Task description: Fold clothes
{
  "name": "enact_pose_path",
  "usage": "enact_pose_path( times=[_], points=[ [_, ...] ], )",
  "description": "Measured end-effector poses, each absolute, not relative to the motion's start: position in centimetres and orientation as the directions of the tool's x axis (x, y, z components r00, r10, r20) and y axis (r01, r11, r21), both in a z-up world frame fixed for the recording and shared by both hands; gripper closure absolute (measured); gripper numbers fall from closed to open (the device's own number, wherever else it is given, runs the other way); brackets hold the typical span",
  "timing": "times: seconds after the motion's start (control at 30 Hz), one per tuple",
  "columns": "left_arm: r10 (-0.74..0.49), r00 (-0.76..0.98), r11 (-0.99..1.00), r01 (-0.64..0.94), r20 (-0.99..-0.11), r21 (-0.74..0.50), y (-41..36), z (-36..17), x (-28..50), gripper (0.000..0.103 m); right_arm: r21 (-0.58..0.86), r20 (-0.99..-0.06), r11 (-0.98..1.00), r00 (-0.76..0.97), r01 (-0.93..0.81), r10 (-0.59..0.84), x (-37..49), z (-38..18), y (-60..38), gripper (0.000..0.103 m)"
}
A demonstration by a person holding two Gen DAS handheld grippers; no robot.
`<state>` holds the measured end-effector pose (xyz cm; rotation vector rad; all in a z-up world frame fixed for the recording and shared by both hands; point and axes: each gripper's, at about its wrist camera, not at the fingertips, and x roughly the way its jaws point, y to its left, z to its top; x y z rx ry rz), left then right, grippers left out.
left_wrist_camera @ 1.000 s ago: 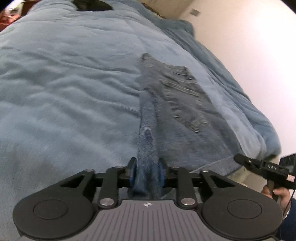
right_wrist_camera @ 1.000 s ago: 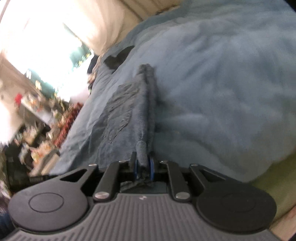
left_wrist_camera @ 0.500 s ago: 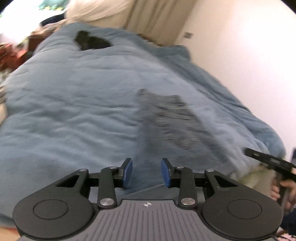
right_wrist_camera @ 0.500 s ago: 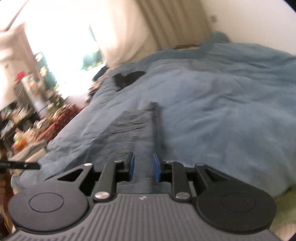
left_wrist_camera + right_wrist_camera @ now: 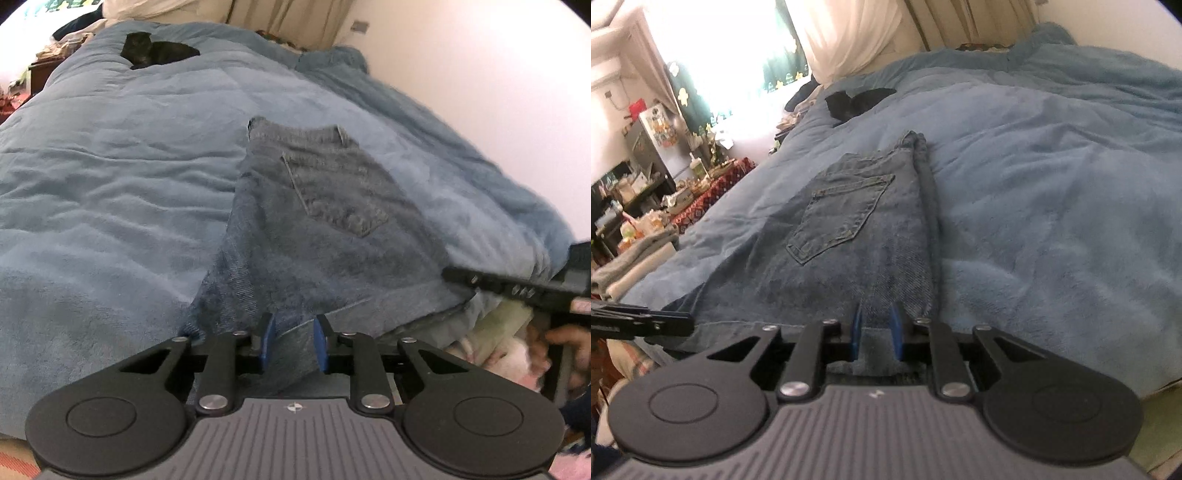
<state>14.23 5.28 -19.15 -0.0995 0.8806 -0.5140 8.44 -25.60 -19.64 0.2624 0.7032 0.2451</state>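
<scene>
A pair of blue jeans lies folded lengthwise on the blue bedspread, one back pocket facing up. Its waistband points away and its near edge is at the bed's edge. My left gripper is at that near edge, jaws closing, with denim filling the gap between the blue pads. From the right wrist view the jeans run straight ahead. My right gripper is also closing, its pads pressing a flap of the same edge. Each gripper shows at the side of the other's view.
A black object rests at the far end of the bed. A white wall runs along the bed's right side. A hand holds the right gripper. Folded grey cloths and cluttered shelves stand left of the bed.
A second ago both grippers held a raised ridge of denim. They opened and drew back. The jeans now lie flat and both grippers close on the near edge.
</scene>
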Motion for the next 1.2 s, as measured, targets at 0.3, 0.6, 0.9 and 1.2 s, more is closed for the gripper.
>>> enact_pose_path(
  times=[0.3, 0.6, 0.9, 1.2],
  points=[
    [-0.451, 0.565, 0.889, 0.348, -0.691, -0.296, 6.3, -17.4, 12.8, 0.080, 0.307, -0.576, 0.944, 0.766, -0.121, 0.285, 7.9, -18.6, -25.9, 0.071],
    [-0.406, 0.621, 0.912, 0.326, -0.670, -0.249, 10.2, -15.0, 8.6, 0.075, 0.440, -0.597, 0.898, 0.749, 0.007, 0.286, 6.3, -18.5, -30.7, 0.065],
    [-0.412, 0.556, 0.905, 0.339, -0.722, -0.255, 12.3, -17.2, 7.2, 0.076, 0.380, -0.582, 0.924, 0.769, -0.030, 0.264, 7.8, -18.2, -28.1, 0.097],
    [-0.376, 0.570, 0.907, 0.389, -0.731, -0.163, 8.7, -19.4, 9.1, 0.076, 0.407, -0.534, 0.913, 0.805, -0.021, 0.257, 7.8, -15.0, -29.5, 0.102]
  ],
)
